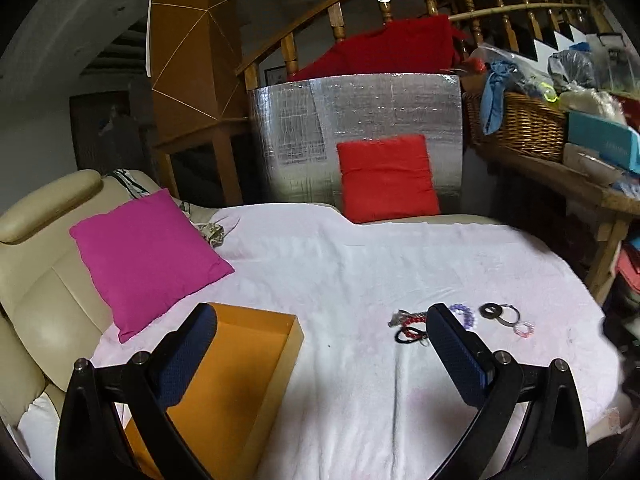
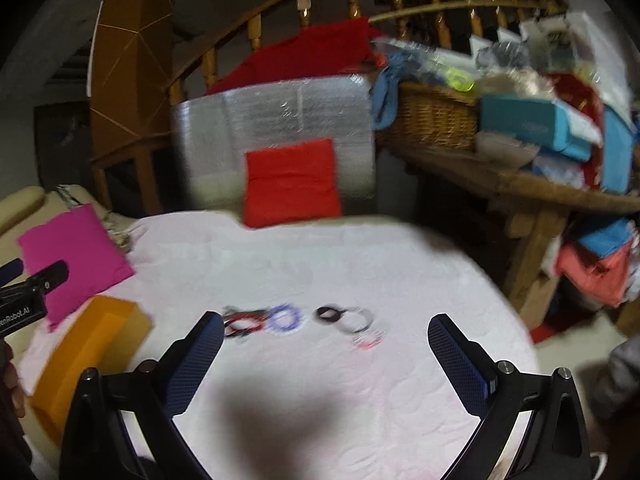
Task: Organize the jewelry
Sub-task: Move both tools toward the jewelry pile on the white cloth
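Both tools, left tool (image 1: pixel 320 334) and right tool (image 2: pixel 326 334), are wide open and empty; bracelets (image 2: pixel 284 318) lie grouped beside the orange box (image 1: pixel 256 344), probably for sorting.

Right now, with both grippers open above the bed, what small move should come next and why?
Probably lower the right gripper onto the purple bead bracelet. It lies loose on the white cover, nothing is held, and the orange box sits open by the left gripper.
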Tool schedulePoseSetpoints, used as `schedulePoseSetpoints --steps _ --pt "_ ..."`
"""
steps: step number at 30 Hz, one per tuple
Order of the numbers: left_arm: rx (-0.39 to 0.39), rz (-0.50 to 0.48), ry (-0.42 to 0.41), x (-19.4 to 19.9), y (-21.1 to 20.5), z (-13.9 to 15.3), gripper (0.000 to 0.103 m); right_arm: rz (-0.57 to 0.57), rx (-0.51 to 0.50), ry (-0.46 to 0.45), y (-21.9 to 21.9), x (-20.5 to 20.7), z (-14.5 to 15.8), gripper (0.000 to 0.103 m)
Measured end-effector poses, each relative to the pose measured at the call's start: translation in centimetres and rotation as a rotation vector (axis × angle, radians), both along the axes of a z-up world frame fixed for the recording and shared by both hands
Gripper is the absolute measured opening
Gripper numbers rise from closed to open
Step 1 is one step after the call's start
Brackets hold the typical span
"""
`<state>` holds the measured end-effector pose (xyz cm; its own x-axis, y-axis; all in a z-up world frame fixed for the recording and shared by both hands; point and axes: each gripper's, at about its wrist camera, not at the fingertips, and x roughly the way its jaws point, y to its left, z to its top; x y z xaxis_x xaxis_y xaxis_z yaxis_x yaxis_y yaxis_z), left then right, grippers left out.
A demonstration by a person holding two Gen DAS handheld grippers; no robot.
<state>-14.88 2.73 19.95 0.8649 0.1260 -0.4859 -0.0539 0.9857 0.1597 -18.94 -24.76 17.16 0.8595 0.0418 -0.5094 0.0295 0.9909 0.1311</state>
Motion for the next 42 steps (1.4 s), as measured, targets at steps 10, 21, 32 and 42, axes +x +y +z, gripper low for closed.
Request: schedulePoseSetpoints --steps 10,21,32,42 --pt "-0.007 0.011 -0.067 -2.7 0.8 -0.3 0.103 0.001 -0.009 0.062 1.9 0.8 -0.6 0.103" --pt "-0.008 -0.001 -0.051 -1.8 0.5 -1.1 0.103 -0.045 -0.01 0.072 1.0 1.8 -1.2 0.103" --pt "0.003 -0.016 -0.021 0.7 -0.8 -1.5 0.103 -0.061 -0.01 0.08 -0.1 4.1 -1.9 0.103" --pt "-0.122 -0.135 0.079 5.3 -0.6 -6.8 0.103 -0.043 0.048 0.145 -4.4 8.8 -6.9 0.103"
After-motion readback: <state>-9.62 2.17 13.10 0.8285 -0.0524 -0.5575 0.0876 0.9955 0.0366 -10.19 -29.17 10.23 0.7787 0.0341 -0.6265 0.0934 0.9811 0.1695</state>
